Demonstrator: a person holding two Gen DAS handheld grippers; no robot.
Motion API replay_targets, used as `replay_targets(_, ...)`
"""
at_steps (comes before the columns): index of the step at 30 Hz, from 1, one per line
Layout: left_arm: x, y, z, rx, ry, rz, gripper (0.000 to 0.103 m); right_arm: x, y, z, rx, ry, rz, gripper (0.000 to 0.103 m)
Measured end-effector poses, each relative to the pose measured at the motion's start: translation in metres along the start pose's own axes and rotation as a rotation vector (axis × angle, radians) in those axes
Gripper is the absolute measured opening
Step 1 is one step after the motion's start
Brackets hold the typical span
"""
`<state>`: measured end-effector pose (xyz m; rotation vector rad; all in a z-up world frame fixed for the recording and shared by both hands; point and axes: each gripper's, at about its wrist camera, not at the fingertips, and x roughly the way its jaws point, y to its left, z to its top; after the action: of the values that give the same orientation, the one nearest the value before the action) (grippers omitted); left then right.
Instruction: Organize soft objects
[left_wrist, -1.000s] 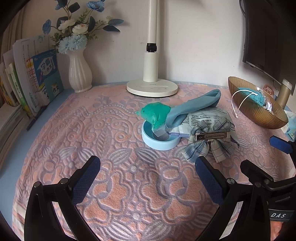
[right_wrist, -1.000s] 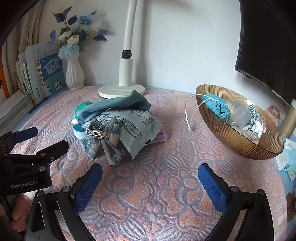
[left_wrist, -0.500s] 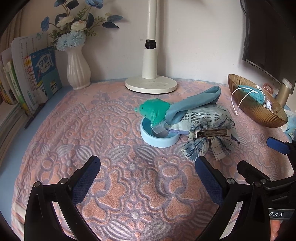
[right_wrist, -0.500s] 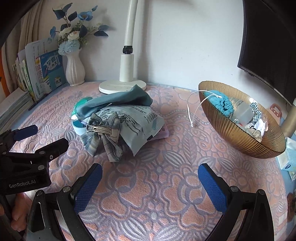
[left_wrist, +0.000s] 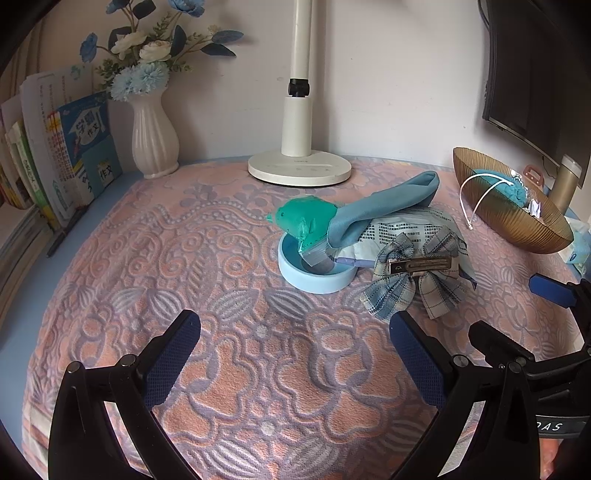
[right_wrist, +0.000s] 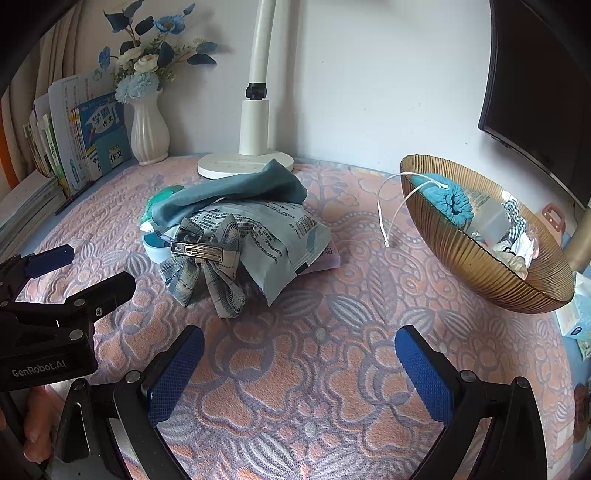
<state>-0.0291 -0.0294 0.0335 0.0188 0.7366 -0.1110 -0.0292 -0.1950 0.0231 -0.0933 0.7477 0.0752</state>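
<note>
Both pairs of tongs, left (left_wrist: 293, 363) and right (right_wrist: 299, 376), hover wide open and empty over the pink-and-grey embossed cloth covering the counter (right_wrist: 332, 369), at the bottom of each frame. The soft items sit heaped at centre frame: a blue-grey plaid fabric bow with a metal clip (right_wrist: 203, 258) leaning on a pale printed plastic packet (right_wrist: 280, 243), a folded teal cloth (right_wrist: 236, 192) draped on top, and a green soft toy (left_wrist: 303, 219) resting in a small light-blue round dish (left_wrist: 314, 280). At right stands a ribbed gold bowl (right_wrist: 461, 254), already holding a teal scrunchie. The approach appears to be in hand; the next move likely calls for closing on the bow, nearest both tongs, and carrying it to the bowl.
</note>
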Motion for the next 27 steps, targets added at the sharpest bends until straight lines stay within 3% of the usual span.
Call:
replay_targets(22,0.001,0.001,0.001,-0.003,0.024,0.015,0.101,-0.005,-0.007,0.0,0.013,-0.022,0.005,0.103)
replay_targets(24,-0.001,0.002,0.003,-0.008,0.06,-0.042,0.101,-0.008,-0.014,0.003,0.043,0.013,0.05,0.098)
replay_targets(26,-0.008,0.005,0.005,-0.03,0.093,-0.174,0.101,-0.014,-0.028,0.013,0.106,0.075,0.165,0.087)
replay_targets(27,-0.012,0.006,0.006,-0.048,0.096,-0.237,0.101,-0.019,-0.035,0.022,0.133,0.089,0.21,0.087)
